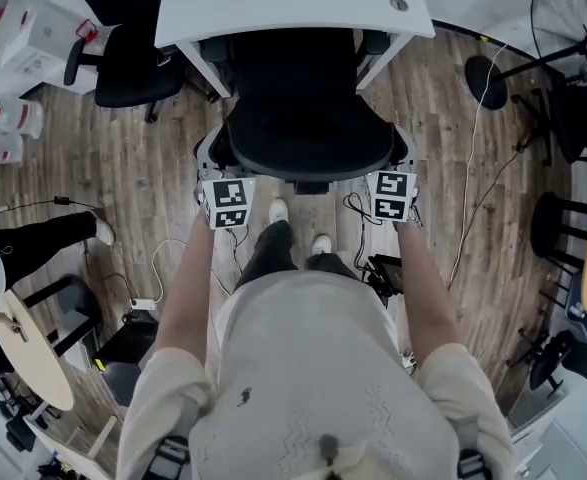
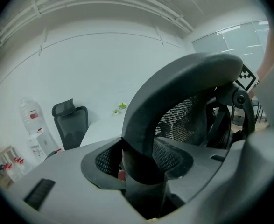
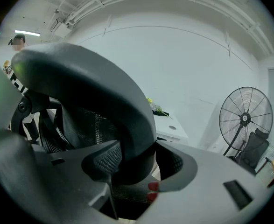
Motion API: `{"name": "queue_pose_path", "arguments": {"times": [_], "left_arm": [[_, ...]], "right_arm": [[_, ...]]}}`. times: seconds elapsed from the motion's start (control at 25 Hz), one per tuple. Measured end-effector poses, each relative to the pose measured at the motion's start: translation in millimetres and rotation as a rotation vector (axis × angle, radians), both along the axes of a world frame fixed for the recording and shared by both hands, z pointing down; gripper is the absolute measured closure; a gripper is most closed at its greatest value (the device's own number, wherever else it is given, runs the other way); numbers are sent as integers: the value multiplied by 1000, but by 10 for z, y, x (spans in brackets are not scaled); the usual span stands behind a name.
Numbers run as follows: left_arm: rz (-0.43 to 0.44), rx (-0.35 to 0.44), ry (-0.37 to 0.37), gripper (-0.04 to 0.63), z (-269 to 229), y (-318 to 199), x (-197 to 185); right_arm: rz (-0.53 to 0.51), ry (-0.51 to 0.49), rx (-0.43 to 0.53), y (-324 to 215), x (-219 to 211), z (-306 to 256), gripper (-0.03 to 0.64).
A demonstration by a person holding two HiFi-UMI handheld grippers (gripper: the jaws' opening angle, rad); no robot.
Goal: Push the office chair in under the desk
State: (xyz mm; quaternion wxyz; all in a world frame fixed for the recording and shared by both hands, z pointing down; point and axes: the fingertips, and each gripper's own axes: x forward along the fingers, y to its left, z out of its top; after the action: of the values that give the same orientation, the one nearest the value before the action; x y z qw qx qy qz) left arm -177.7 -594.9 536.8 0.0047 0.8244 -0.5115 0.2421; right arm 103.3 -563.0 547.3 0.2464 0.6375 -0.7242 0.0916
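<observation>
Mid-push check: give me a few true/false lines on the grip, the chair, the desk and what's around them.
1. The left tongs and the right tongs both clasp the office chair's backrest rim. True.
2. The office chair stands wholly clear of the white desk. False: its front already sits under the desktop.
3. A standing fan is on the person's right. True.
4. The spare black chair is beside the fan. False: it is at the desk's left end.
</observation>
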Motion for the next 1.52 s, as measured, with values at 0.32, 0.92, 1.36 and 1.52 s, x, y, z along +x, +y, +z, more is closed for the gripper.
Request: {"name": "queue_pose_path", "arguments": {"times": [0.32,0.92,1.36,1.52], "left_arm": [[17,1,2,376,13,-113,-160],[19,13,3,376,-14,-244,-261],[16,11,-1,376,-9,-244,-239],[11,13,-1,376,-20,-252,-224]], "right_arm": [[15,6,2,-62,-162,13,380],[20,15,7,-194,-268,1,380],[23,17,13,-207,-252,-3,380],[20,28,18,-232,-238,-16,380]]}}
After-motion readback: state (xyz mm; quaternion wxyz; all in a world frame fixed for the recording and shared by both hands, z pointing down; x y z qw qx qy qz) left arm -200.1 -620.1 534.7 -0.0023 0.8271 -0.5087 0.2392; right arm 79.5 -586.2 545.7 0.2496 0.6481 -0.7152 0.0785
